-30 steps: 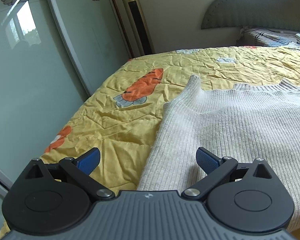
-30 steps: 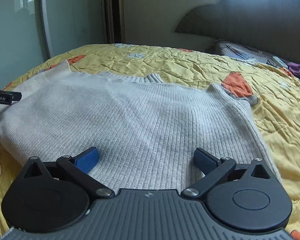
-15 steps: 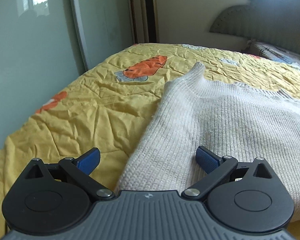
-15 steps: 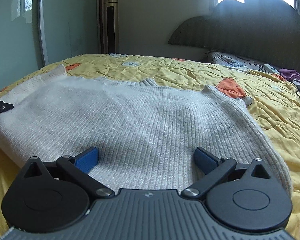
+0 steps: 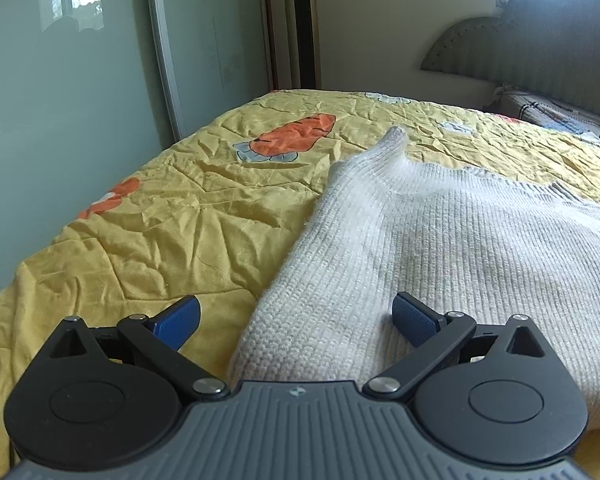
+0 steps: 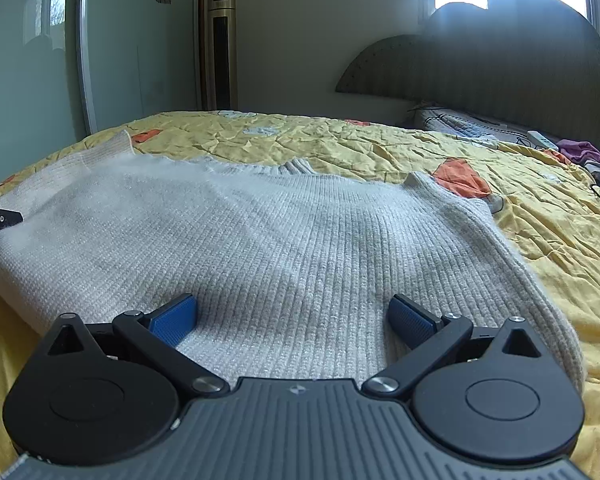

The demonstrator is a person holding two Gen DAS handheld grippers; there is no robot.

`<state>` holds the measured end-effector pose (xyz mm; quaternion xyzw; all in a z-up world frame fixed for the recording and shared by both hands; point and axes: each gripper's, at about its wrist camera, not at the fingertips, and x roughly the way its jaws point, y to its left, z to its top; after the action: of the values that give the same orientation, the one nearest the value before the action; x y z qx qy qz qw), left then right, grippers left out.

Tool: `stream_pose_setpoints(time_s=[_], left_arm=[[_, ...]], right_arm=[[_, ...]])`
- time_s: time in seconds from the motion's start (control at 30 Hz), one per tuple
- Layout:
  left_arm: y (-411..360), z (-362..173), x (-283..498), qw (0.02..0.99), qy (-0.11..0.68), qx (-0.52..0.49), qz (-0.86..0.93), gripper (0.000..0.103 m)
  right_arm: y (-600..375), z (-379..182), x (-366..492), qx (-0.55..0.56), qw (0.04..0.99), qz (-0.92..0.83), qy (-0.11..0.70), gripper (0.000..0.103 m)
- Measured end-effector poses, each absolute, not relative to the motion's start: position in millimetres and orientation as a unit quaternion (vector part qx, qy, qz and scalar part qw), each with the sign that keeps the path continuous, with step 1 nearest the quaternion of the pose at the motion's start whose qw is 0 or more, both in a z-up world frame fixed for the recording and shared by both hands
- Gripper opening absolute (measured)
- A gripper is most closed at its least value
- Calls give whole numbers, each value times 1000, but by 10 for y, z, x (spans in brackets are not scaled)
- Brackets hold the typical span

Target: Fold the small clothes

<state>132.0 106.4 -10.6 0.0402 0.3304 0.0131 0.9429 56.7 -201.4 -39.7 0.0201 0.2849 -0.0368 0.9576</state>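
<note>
Your left gripper (image 5: 296, 316) and right gripper (image 6: 292, 314) both gape wide over the sweater (image 6: 280, 240), gripping nothing.
You have the yellow carrot-print quilt (image 5: 160, 232) left of the sweater's edge; the knit lies flat across it, both grippers low at its near hem, headboard (image 6: 500, 76) beyond.

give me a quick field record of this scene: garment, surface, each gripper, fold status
garment: white ribbed knit sweater, spread flat
surface: yellow carrot-print bedspread
left gripper: open, at the sweater's left edge, holding nothing
right gripper: open, over the sweater's near edge, holding nothing
fold status: no fold visible yet
background: headboard, tower fan
</note>
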Motion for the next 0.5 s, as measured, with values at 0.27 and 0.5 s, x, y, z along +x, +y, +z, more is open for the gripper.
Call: stream_pose_setpoints(time_s=[0.27, 0.5], left_arm=[[1006, -20, 1060, 945, 320, 72, 2, 103], [1110, 154, 1207, 930, 351, 99, -33, 103]], right_arm=[[-1914, -286, 447, 32, 956, -53, 287, 103], [-1577, 65, 327, 38, 964, 5, 262, 103]])
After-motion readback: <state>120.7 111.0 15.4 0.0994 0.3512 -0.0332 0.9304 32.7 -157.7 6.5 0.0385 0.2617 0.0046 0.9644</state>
